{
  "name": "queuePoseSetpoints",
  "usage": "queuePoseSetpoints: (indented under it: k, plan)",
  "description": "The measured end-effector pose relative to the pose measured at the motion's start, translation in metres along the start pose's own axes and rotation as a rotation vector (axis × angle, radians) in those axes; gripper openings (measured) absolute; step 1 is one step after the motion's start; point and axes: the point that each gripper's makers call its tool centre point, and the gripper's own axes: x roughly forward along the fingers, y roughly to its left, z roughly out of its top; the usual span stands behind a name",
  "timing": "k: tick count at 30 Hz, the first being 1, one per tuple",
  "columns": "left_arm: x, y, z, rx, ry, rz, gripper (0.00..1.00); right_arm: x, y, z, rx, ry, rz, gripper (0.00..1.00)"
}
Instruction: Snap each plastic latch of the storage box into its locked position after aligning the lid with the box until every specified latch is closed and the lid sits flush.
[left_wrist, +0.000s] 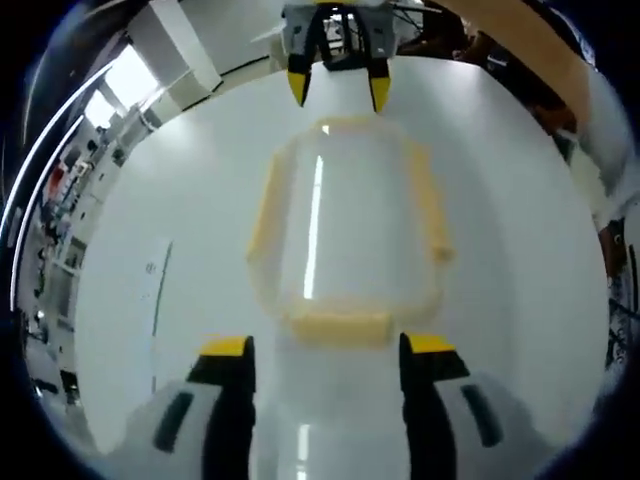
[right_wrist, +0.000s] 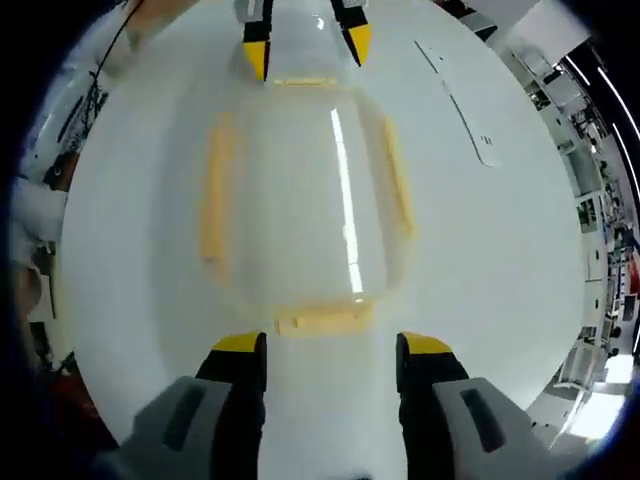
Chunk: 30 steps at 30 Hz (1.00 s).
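While the box (left_wrist: 345, 230) lies midway on the white table (left_wrist: 520, 240) between both grippers, the left gripper (left_wrist: 327, 345) and right gripper (right_wrist: 330, 343) stand released at opposite yellow end latches. The left gripper view shows a bright window (left_wrist: 125, 80); the right gripper view, shelves (right_wrist: 610, 250). Bare table surrounds the box.
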Motion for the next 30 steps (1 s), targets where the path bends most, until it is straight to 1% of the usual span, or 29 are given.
queuePoseSetpoints:
  k: [2,4,5,7,9,11,12,13,14,17,20,24,27,30]
  plan:
    - [0.002,-0.002,-0.001,0.004,0.003,-0.012,0.57,0.003,0.003,-0.002,0.014,-0.008,0.027,0.53]
    - [0.005,-0.006,-0.004,0.012,0.023,-0.037,0.55,0.006,0.003,-0.002,0.016,-0.013,0.032,0.54]
    - [0.005,-0.008,-0.003,0.009,0.019,-0.047,0.53,0.008,0.003,-0.002,0.016,-0.017,0.036,0.54]
    - [0.006,-0.009,-0.002,0.001,0.009,-0.058,0.53,0.010,0.003,0.000,0.015,-0.024,0.042,0.54]
    - [0.007,-0.008,0.000,0.003,0.001,-0.064,0.53,0.013,0.004,0.004,0.020,-0.050,0.060,0.53]
    - [0.008,-0.009,-0.001,-0.011,-0.003,-0.082,0.51,0.014,0.004,0.004,0.022,-0.052,0.066,0.53]
    - [0.009,-0.011,-0.001,-0.019,-0.007,-0.104,0.49,0.014,0.004,0.005,0.020,-0.056,0.062,0.53]
    - [0.009,-0.014,-0.001,-0.026,-0.009,-0.129,0.47,0.015,0.005,0.005,0.018,-0.062,0.076,0.51]
    - [0.010,-0.015,0.000,-0.035,-0.015,-0.140,0.46,0.016,0.005,0.004,0.023,-0.063,0.087,0.50]
    - [0.013,-0.009,0.003,-0.060,-0.035,-0.147,0.50,0.016,0.007,0.005,0.020,-0.069,0.101,0.50]
    - [0.014,-0.013,0.003,-0.072,-0.040,-0.190,0.48,0.017,0.008,0.004,0.027,-0.076,0.119,0.49]
    - [0.015,-0.014,0.006,-0.043,-0.055,-0.207,0.47,0.018,0.011,0.006,0.028,-0.080,0.147,0.46]
    - [0.015,-0.014,0.006,-0.030,-0.050,-0.212,0.47,0.019,0.013,0.007,0.023,-0.073,0.164,0.45]
    - [0.016,-0.015,0.006,-0.015,-0.044,-0.217,0.46,0.019,0.014,0.009,-0.005,-0.060,0.168,0.44]
